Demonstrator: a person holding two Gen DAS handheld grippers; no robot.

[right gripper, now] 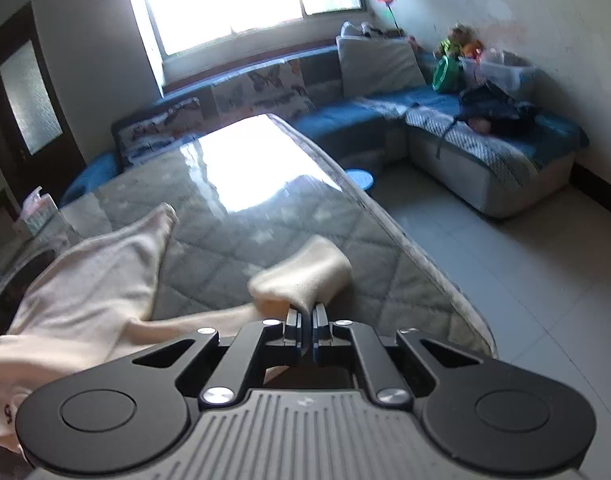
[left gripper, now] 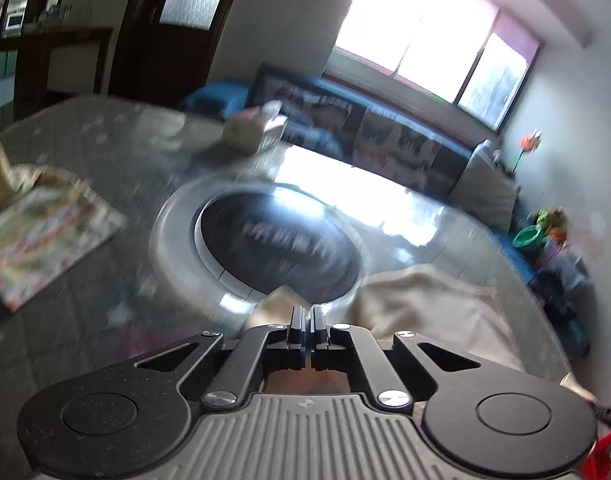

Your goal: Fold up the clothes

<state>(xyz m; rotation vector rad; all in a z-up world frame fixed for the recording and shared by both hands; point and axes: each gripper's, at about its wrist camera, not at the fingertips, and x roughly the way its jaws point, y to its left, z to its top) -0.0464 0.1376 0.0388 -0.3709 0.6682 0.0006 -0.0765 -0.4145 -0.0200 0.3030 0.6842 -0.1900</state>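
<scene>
Right gripper (right gripper: 305, 330): fingers pressed together on a bunched corner of the cream garment (right gripper: 93, 276), which rises as a tuft just beyond the tips; holding the cloth's edge clear of the table likely lets it be carried over for a fold.
Left gripper (left gripper: 307, 330): fingers nearly touching, a thin gap between them; cream cloth sits right at the tips, but blur hides whether it is pinched, so I cannot tell.
Cream garment: spread loosely and rumpled on the near part of the glass-topped table (right gripper: 289, 216), one sleeve-like end reaching toward the far left, not yet in a neat fold.
Round inset (left gripper: 277, 248): dark circle in the table just beyond the left gripper; the cloth's edge overlaps its near rim.
Patterned cloth (left gripper: 45, 236): lies flat at the left, well apart from the garment, looking folded.
Small box (left gripper: 253, 128): at the far side, out of the way.
Sofa (right gripper: 485, 136): beyond the table, no obstacle.
</scene>
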